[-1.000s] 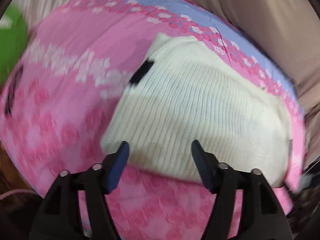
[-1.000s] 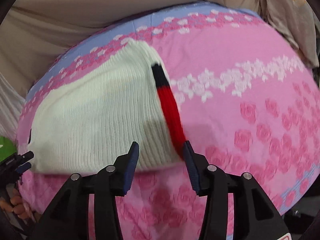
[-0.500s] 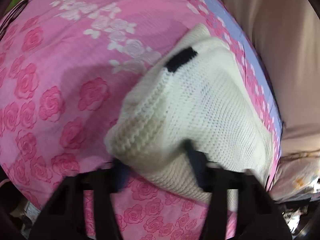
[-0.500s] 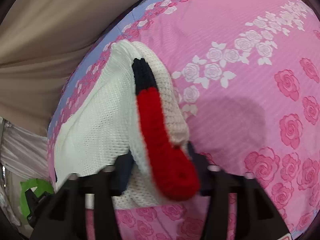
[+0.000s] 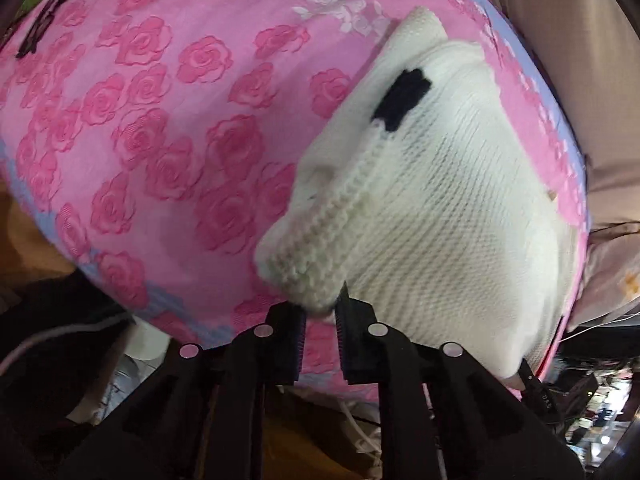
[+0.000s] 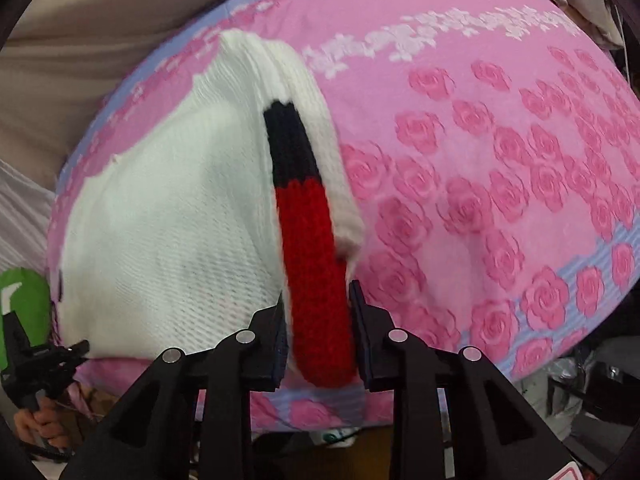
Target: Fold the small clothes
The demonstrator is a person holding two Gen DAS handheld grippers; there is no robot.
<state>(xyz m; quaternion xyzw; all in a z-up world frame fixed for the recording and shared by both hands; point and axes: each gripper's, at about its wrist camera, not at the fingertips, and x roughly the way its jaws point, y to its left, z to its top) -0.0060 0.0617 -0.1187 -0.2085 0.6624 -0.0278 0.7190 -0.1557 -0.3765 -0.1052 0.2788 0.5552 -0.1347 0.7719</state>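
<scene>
A white knit garment (image 5: 440,208) with a black patch (image 5: 402,98) lies on a pink rose-patterned bedspread (image 5: 160,120). My left gripper (image 5: 320,312) has the garment's thick ribbed corner between its pads, and its jaws are closing on it. In the right wrist view the same garment (image 6: 160,220) shows a black and red knit band (image 6: 312,260) along its edge. My right gripper (image 6: 318,304) is shut on the red end of that band, near the bedspread's (image 6: 480,160) front edge. Both held corners are raised off the bedspread.
Beige cloth (image 6: 100,20) hangs behind the bed. A green object (image 6: 28,300) sits at the far left, beside the other gripper (image 6: 76,348) and a hand (image 6: 36,428). Dark clutter and cables (image 5: 580,420) lie below the bed's front edge.
Both grippers came down onto the garment's near corners and closed on them. The corners now stand pulled up, and more of the bed's front edge shows.
</scene>
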